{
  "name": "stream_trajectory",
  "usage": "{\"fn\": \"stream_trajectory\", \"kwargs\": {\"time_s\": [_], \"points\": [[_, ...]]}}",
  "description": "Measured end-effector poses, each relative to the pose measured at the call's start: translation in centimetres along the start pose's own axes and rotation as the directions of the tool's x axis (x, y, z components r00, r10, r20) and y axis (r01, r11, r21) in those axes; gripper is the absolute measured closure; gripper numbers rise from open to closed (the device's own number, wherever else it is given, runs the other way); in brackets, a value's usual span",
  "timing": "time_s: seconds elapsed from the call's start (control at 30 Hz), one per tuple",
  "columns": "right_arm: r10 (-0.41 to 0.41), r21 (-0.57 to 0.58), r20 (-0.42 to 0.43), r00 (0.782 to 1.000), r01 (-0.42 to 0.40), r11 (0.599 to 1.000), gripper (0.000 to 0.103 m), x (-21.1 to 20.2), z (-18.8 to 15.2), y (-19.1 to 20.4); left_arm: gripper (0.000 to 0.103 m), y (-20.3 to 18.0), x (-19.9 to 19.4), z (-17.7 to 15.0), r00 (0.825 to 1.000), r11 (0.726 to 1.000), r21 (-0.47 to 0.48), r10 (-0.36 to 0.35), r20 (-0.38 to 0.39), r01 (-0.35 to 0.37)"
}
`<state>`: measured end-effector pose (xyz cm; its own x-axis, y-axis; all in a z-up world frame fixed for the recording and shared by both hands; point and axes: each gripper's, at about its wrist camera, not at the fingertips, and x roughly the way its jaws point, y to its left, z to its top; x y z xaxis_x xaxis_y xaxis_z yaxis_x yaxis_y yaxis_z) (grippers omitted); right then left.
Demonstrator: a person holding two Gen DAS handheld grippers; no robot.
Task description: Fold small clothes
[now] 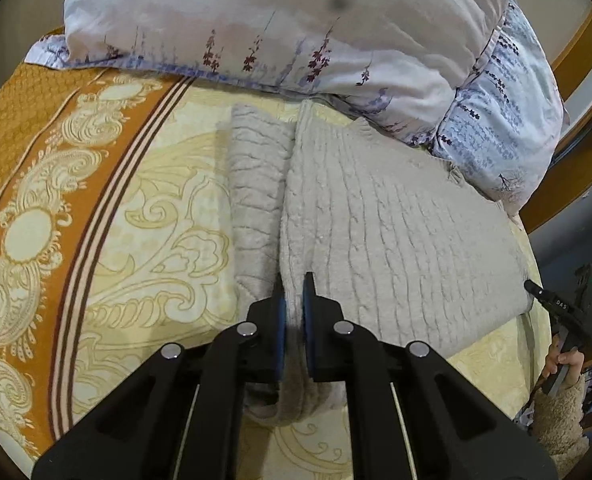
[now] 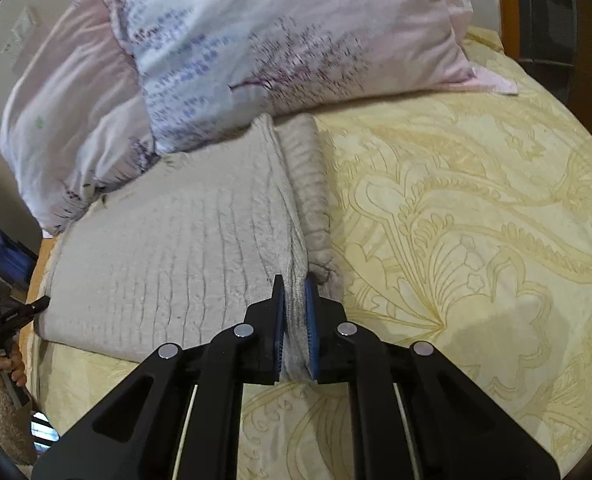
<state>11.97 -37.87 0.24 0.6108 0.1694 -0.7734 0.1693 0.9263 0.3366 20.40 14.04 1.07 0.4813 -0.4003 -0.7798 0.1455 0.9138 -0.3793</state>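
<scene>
A beige cable-knit sweater lies on the bed, its body flat and a sleeve lying alongside the left edge. My left gripper is shut on the sweater's near left edge, fabric pinched between the blue pads. In the right wrist view the sweater spreads to the left and a sleeve lies along its right edge. My right gripper is shut on that near right edge, fabric between the pads.
The bed has a yellow patterned cover with an orange border. Floral pillows lie just behind the sweater, also shown in the right wrist view. A wooden bed frame runs along the far side.
</scene>
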Motion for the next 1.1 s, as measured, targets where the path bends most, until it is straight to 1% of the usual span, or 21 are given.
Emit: {"fn": "stream_trajectory", "kwargs": {"time_s": [0.13, 0.2, 0.27, 0.37, 0.4, 0.43, 0.47, 0.53, 0.63, 0.77, 0.83, 0.87, 0.9, 0.93, 1.0, 1.1], "points": [[-0.032, -0.02, -0.009, 0.999, 0.032, 0.999, 0.092, 0.3, 0.1, 0.4, 0.09, 0.0, 0.0, 0.1, 1.0, 1.0, -0.007, -0.003, 0.007, 0.003], [-0.034, -0.021, 0.002, 0.999, 0.034, 0.999, 0.087, -0.2, 0.4, 0.5, 0.085, -0.1, -0.4, 0.3, 1.0, 1.0, -0.009, -0.015, 0.009, 0.015], [-0.04, -0.022, 0.031, 0.999, 0.041, 0.999, 0.085, -0.9, 0.6, 0.7, 0.069, -0.3, -1.2, 0.5, 0.999, 1.0, -0.002, -0.008, 0.04, 0.008], [-0.025, -0.035, 0.079, 0.997, 0.028, 0.999, 0.067, -1.8, 1.2, 1.5, 0.058, -1.6, -2.7, 0.9, 0.994, 0.999, 0.036, 0.011, 0.107, -0.015], [-0.011, -0.044, 0.083, 0.997, 0.014, 0.999, 0.067, -1.8, 1.4, 1.8, 0.057, -2.1, -3.0, 0.9, 0.992, 0.998, 0.057, 0.007, 0.123, -0.014], [0.009, -0.068, 0.083, 0.997, -0.003, 0.998, 0.067, -1.6, 1.5, 2.6, 0.053, -3.0, -3.2, 0.9, 0.991, 0.996, 0.085, -0.009, 0.135, -0.003], [0.014, -0.086, 0.079, 0.997, -0.008, 0.996, 0.067, -1.4, 1.6, 3.2, 0.051, -3.7, -3.2, 0.9, 0.991, 0.994, 0.106, -0.023, 0.134, 0.008], [0.027, -0.118, 0.07, 0.997, -0.018, 0.993, 0.067, -0.7, 1.6, 4.4, 0.051, -5.1, -2.7, 0.8, 0.992, 0.99, 0.143, -0.038, 0.117, 0.021], [0.044, -0.134, 0.049, 0.998, -0.037, 0.99, 0.066, 0.7, 1.9, 5.8, 0.05, -6.2, -1.4, 0.8, 0.996, 0.987, 0.16, -0.031, 0.087, 0.017], [0.059, -0.115, 0.013, 0.998, -0.057, 0.992, 0.066, 2.0, 2.0, 6.1, 0.05, -5.7, 0.3, 0.9, 0.999, 0.993, 0.121, -0.004, 0.049, -0.002], [0.045, -0.101, -0.002, 0.999, -0.045, 0.994, 0.063, 2.7, 1.9, 5.8, 0.05, -5.0, 1.0, 0.8, 0.999, 0.996, 0.091, 0.004, 0.032, -0.007], [0.035, -0.094, -0.009, 0.999, -0.035, 0.995, 0.059, 3.0, 1.9, 5.6, 0.05, -4.7, 1.2, 0.7, 1.0, 0.997, 0.083, 0.005, 0.029, -0.008], [0.013, -0.084, -0.026, 1.0, -0.015, 0.996, 0.059, 3.5, 1.8, 5.2, 0.05, -4.4, 1.3, 0.7, 1.0, 0.997, 0.078, 0.004, 0.028, -0.007], [0.022, -0.077, -0.038, 0.999, -0.025, 0.997, 0.058, 3.8, 1.7, 5.0, 0.05, -4.2, 1.4, 0.6, 1.0, 0.997, 0.074, -0.002, 0.03, 0.0], [0.028, -0.084, -0.027, 0.999, -0.03, 0.996, 0.058, 3.8, 1.7, 5.0, 0.05, -4.1, 1.3, 0.5, 0.999, 0.998, 0.068, -0.004, 0.033, 0.002], [0.001, -0.106, -0.025, 1.0, -0.004, 0.994, 0.056, 3.8, 1.8, 5.7, 0.049, -4.2, 1.4, 0.3, 0.999, 0.998, 0.064, -0.007, 0.034, 0.004]]}}
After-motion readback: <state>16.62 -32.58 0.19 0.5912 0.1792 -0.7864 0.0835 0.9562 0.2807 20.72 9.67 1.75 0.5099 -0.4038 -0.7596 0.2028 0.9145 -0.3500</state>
